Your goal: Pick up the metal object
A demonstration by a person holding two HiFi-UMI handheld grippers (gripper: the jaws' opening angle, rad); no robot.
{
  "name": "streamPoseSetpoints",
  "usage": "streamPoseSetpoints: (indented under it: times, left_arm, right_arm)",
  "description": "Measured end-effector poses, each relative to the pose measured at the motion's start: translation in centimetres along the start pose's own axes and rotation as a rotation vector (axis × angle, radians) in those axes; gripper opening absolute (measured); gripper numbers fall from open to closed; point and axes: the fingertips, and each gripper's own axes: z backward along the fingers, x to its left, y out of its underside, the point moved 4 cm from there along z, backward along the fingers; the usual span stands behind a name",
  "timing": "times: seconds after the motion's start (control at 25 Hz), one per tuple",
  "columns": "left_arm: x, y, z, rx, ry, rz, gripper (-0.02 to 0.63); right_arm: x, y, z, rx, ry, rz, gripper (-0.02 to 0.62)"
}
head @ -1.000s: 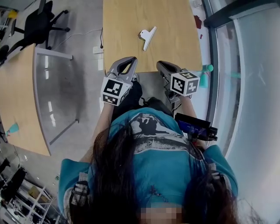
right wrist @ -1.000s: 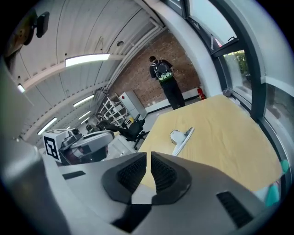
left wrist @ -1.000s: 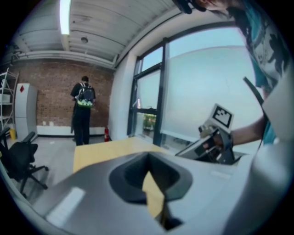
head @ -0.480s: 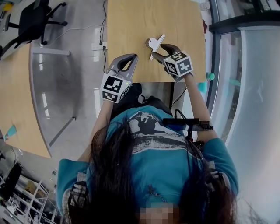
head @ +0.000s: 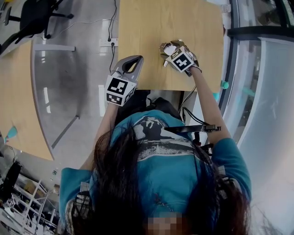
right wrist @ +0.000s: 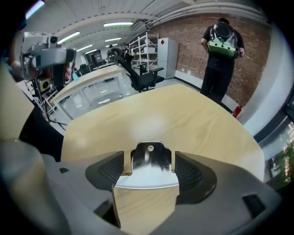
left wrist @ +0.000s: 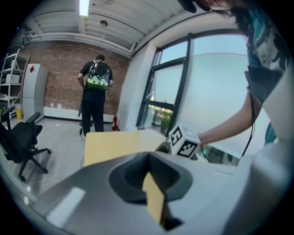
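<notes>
The metal object is a shiny bulldog clip (head: 169, 47) lying on the wooden table (head: 151, 23) near its front right. My right gripper (head: 167, 52) reaches over it; its jaws are opening. In the right gripper view the clip (right wrist: 148, 158) lies between the two pads, its handle pointing away, and the right gripper (right wrist: 149, 173) straddles it with a thin gap on each side. My left gripper (head: 133, 60) hovers at the table's front edge, left of the clip, shut on nothing. In its own view the left gripper (left wrist: 154, 183) looks toward the right gripper's marker cube (left wrist: 183, 141).
A second wooden desk (head: 18, 92) and a black office chair (head: 32, 13) stand to the left across grey floor. A glass wall (head: 262, 69) runs along the right. A person with a green backpack (right wrist: 221, 46) stands beyond the table's far end.
My right gripper has moved forward from the table's front edge onto the clip and its jaws now straddle it. The left gripper has stayed near the table edge.
</notes>
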Motion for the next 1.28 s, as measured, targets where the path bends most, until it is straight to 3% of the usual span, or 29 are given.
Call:
streamPoseSetpoints:
  times: [0.16,0.44,0.8,1.08,1.28]
  left_arm:
    - [0.9,-0.2,-0.3,0.002,-0.011,0.005,0.003]
    - [1.3,-0.1,-0.5,0.008,-0.008,0.006,0.003]
    - [0.9,-0.3,-0.6,0.007,0.004,0.001,0.003]
    - [-0.4,-0.2,-0.3,-0.006,0.002,-0.011,0.003]
    - [-3.1,-0.1,0.5,-0.012,0.01,-0.03,0.003]
  right_arm:
    - [0.0,0.6,-1.4,0.074,-0.015,0.057,0.319]
    - [-0.1,0.6,-1.6,0.098,-0.052,-0.009,0.316]
    - [-0.2,0.6,-0.6,0.028,-0.014,-0.291,0.301]
    - [0.2,0.5,2.5,-0.137,-0.054,-0.584,0.299]
    - [1.7,1.6,7.0,-0.244,-0.074,-0.659,0.299]
